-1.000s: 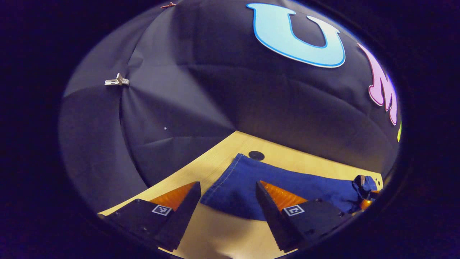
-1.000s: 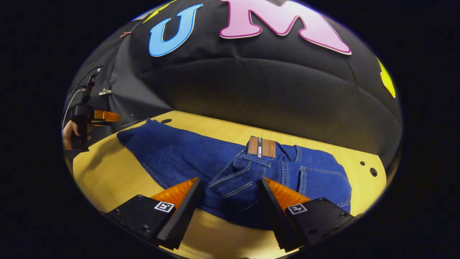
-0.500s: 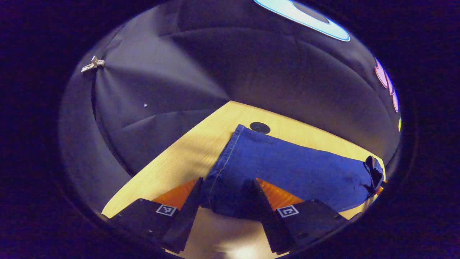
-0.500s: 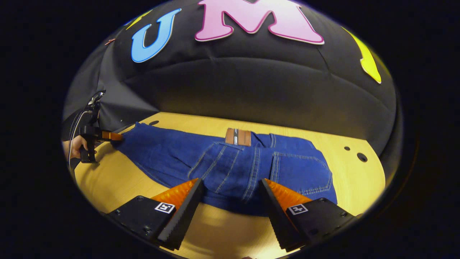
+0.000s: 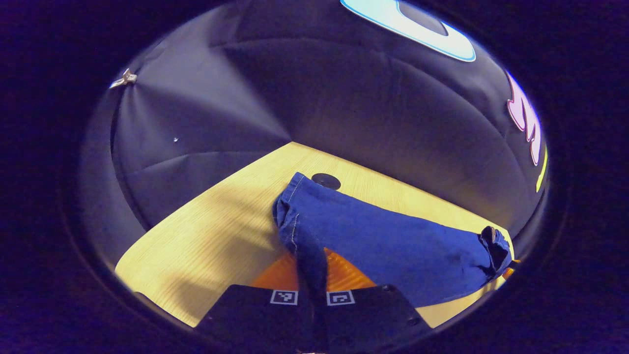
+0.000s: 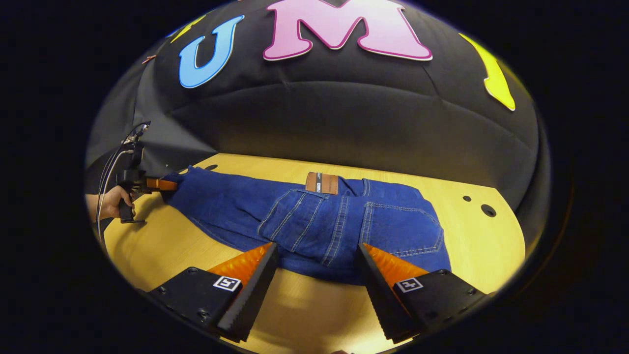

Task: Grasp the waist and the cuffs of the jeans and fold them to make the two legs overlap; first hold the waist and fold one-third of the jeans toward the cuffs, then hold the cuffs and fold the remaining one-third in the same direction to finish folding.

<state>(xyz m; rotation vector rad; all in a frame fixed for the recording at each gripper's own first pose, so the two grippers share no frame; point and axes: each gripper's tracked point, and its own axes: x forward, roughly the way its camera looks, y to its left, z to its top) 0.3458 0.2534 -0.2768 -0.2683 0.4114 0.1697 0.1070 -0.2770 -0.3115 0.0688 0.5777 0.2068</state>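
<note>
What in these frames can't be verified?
- Left gripper view: how many cuff layers the left gripper pinches; the denim folds over itself there.
- Left gripper view: the waist is bunched at the picture's edge.
- Right gripper view: the leather patch print is too small.
- Right gripper view: the near jeans edge sits behind the right gripper.

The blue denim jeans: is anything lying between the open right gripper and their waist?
Nothing visible does. The right gripper hangs open just before the waist edge of the blue denim jeans, with bare wooden table below. The left gripper is shut on the cuff.
</note>
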